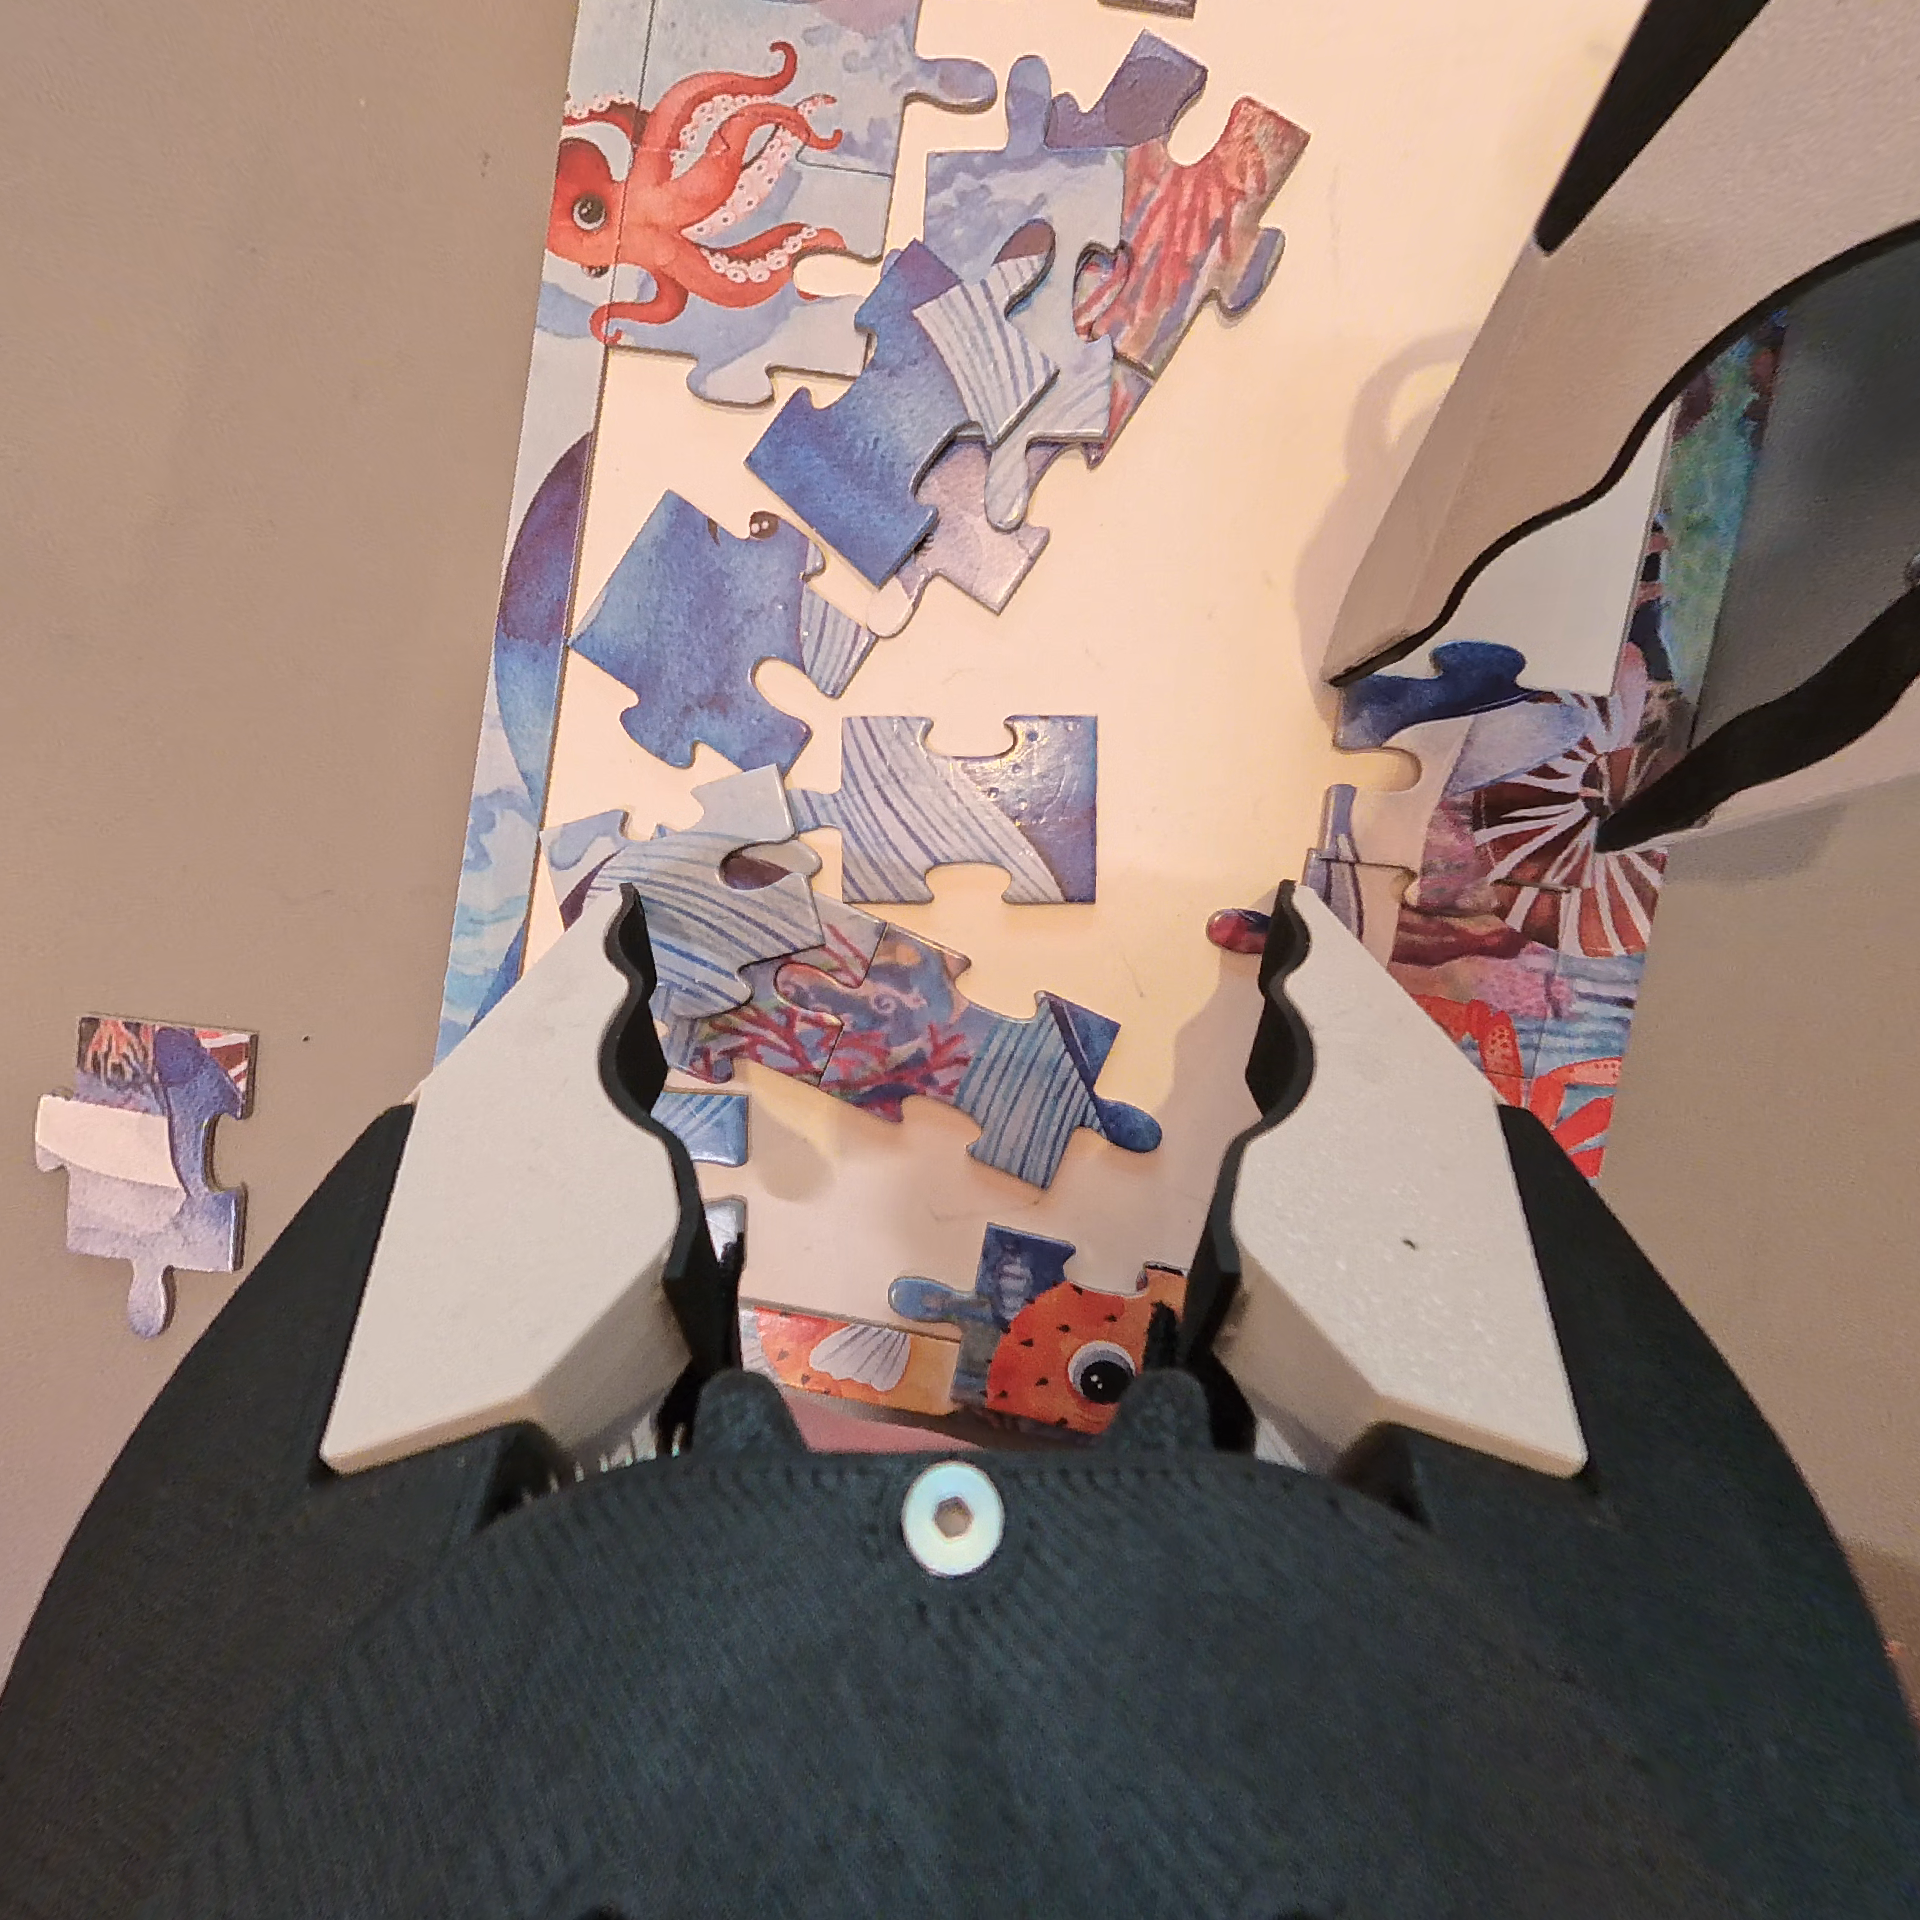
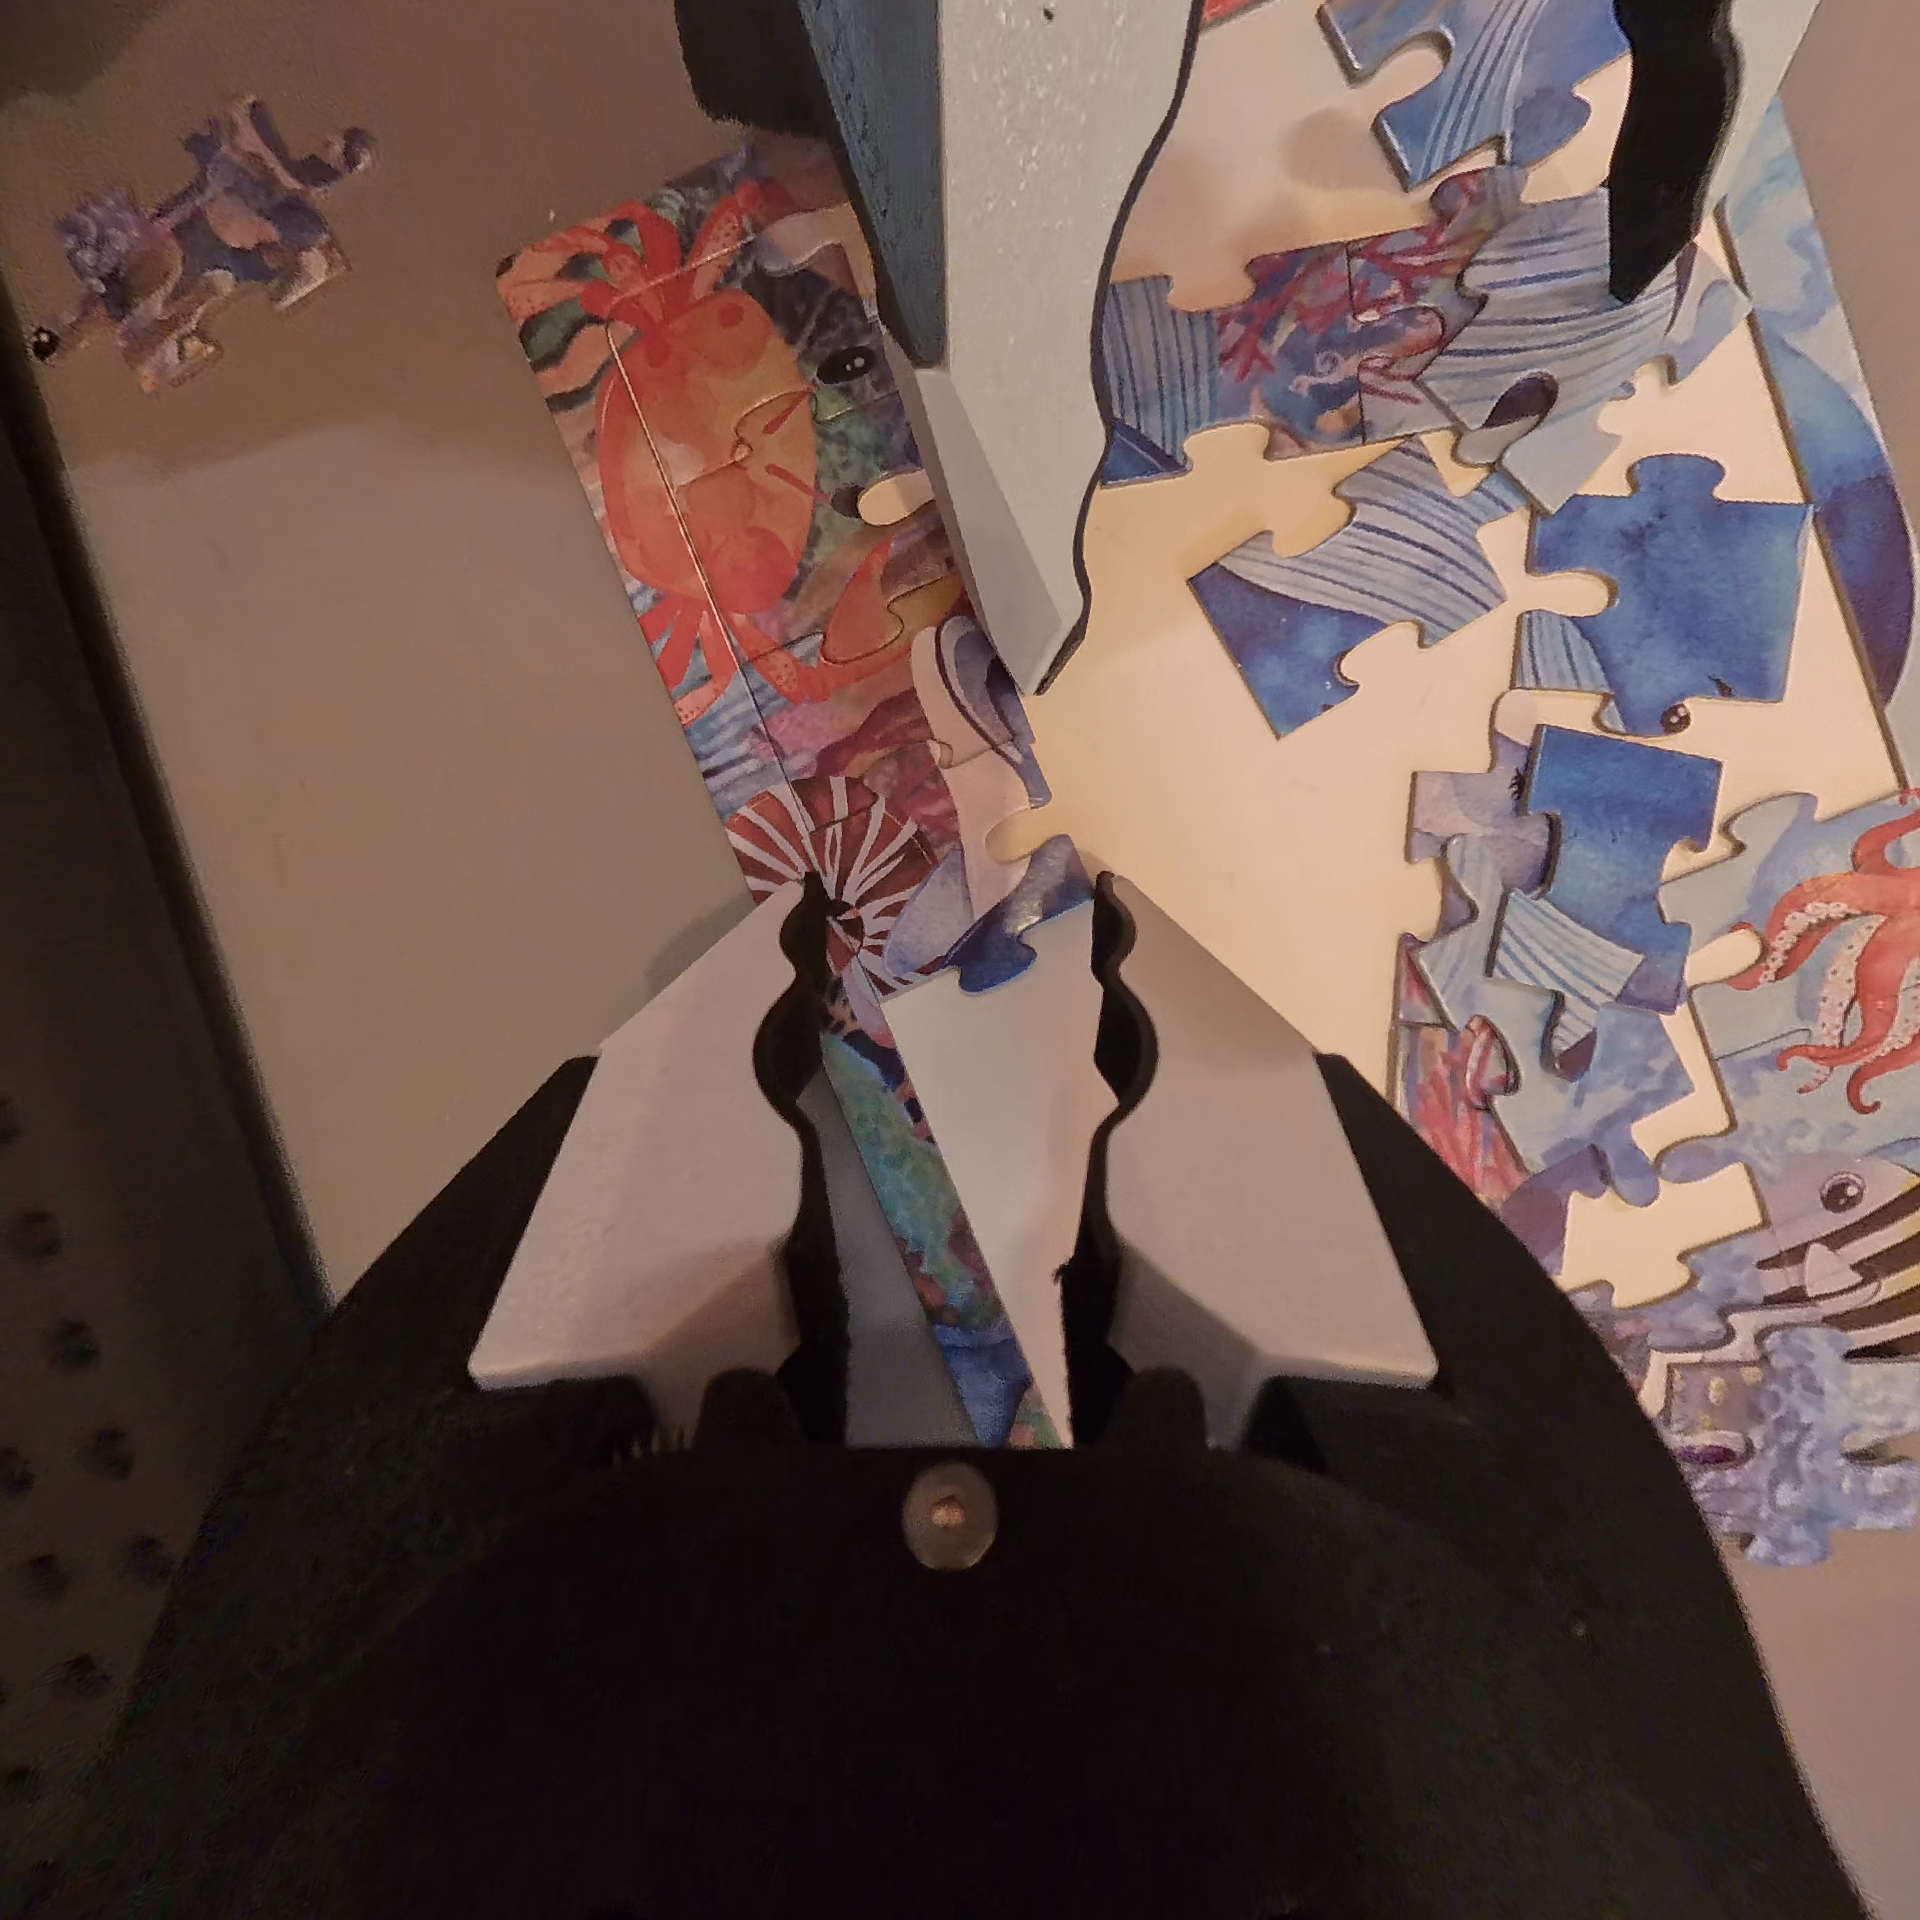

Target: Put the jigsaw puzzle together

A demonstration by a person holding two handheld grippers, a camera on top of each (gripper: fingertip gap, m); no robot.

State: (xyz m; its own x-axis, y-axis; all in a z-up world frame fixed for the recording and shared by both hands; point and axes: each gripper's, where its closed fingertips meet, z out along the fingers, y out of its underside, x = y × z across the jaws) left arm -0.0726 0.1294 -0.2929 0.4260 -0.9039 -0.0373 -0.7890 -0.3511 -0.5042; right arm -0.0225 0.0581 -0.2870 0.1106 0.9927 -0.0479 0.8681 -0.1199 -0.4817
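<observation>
Grey-beige tabletop (image 1: 260,623) is seen under warm light, with a cream puzzle tray (image 1: 1164,582) laid on it. Assembled border strips are noted: an octopus section (image 1: 686,208) along one edge, a crab section (image 2: 707,488) along the other. Loose blue pieces (image 1: 883,416) are scattered and partly overlapped across the tray's middle. One stray piece (image 1: 156,1153) lies off the tray on the table. Left gripper (image 1: 956,904) is held wide open above the loose pieces, nothing gripped. Right gripper (image 2: 956,883) is parted more narrowly over the striped-shell border (image 2: 831,873); nothing is seen clamped between its fingers.
</observation>
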